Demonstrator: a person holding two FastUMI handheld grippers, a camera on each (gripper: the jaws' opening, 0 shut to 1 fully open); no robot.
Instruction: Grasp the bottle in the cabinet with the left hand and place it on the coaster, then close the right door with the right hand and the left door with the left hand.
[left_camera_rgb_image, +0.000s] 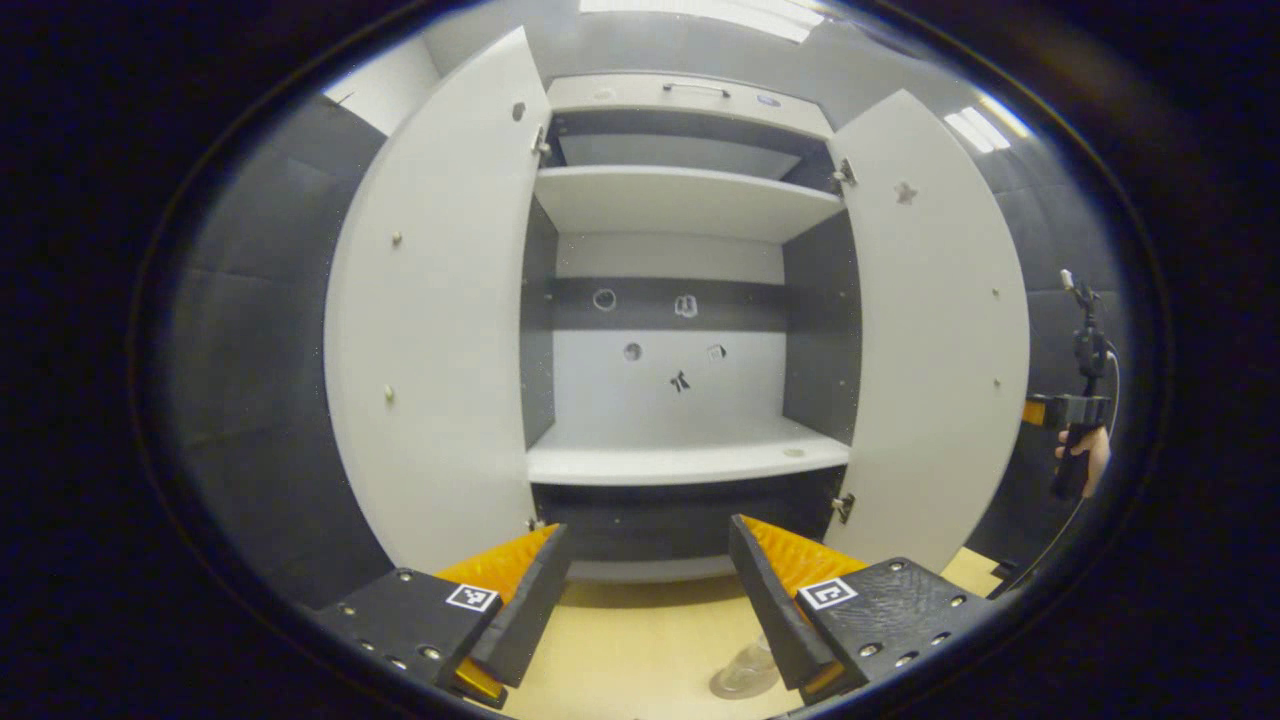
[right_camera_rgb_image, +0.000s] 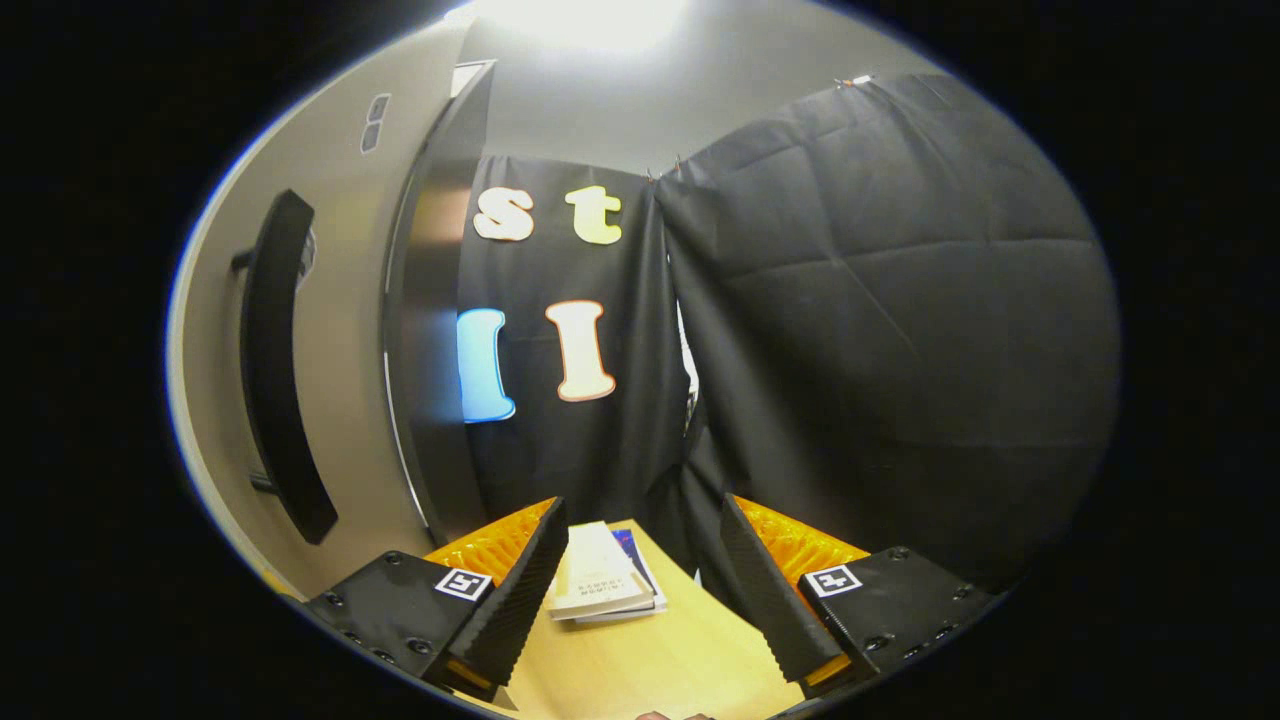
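Spread wide with nothing between them, the left gripper (left_camera_rgb_image: 650, 590) fingers frame a clear bottle (left_camera_rgb_image: 745, 672) standing on the table (left_camera_rgb_image: 620, 650) below, apparently released there; I cannot make out a coaster. Both cabinet doors gape. Beside the right door (right_camera_rgb_image: 300, 400), the right gripper (right_camera_rgb_image: 640, 590) hangs open, likely ready to push.

Matt white cabinet (left_camera_rgb_image: 690, 460), smooth wooden table (left_camera_rgb_image: 640, 640), clear glossy bottle (left_camera_rgb_image: 745, 672).

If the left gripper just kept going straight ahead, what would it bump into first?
Probably the cabinet's back wall: the left gripper, open, points between both open doors, just above the lower shelf. Depth is hard to judge.
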